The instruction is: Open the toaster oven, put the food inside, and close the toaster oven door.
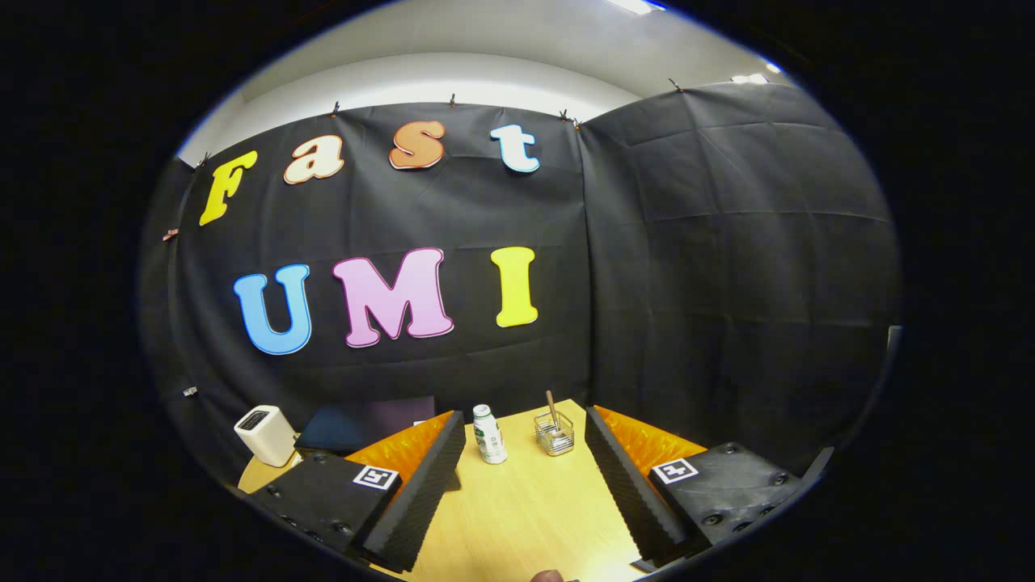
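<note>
Fingers of the gripper (517, 493) stood apart over the table (525, 517), gripping nothing. A bottle (488, 434) stood at twelve o'clock beyond them, so finding the oven probably meant panning slowly.

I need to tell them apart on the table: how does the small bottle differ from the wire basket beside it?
The bottle is white, opaque and capped; the wire basket is see-through, open-topped, with a stick standing in it. The bottle is taller and narrower. Both stand upright on the wooden table, beyond the open gripper.
</note>
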Motion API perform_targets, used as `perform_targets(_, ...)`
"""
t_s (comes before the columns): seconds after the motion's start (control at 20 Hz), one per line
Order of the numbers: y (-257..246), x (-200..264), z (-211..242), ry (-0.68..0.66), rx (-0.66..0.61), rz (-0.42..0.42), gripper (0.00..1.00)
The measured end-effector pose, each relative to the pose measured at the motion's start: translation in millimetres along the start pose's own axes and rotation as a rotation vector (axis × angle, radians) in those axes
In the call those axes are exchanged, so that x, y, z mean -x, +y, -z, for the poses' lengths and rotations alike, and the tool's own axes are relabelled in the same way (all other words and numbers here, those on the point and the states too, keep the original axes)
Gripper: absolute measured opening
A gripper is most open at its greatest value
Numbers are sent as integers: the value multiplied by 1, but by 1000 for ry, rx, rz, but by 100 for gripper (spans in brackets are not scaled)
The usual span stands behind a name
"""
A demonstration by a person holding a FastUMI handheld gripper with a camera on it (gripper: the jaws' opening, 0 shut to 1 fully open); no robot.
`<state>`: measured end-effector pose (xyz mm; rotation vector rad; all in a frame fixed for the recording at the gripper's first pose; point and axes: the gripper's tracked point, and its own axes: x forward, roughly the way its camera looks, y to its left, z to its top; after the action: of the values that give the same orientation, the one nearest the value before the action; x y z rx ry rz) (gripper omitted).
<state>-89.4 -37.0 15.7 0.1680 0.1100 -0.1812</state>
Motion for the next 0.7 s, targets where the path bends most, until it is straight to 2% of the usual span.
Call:
perform_targets(0.2,7,1,-8,-30,-12,-37,98)
perform_targets(0.7,56,22,-9,-82,47,-244,98)
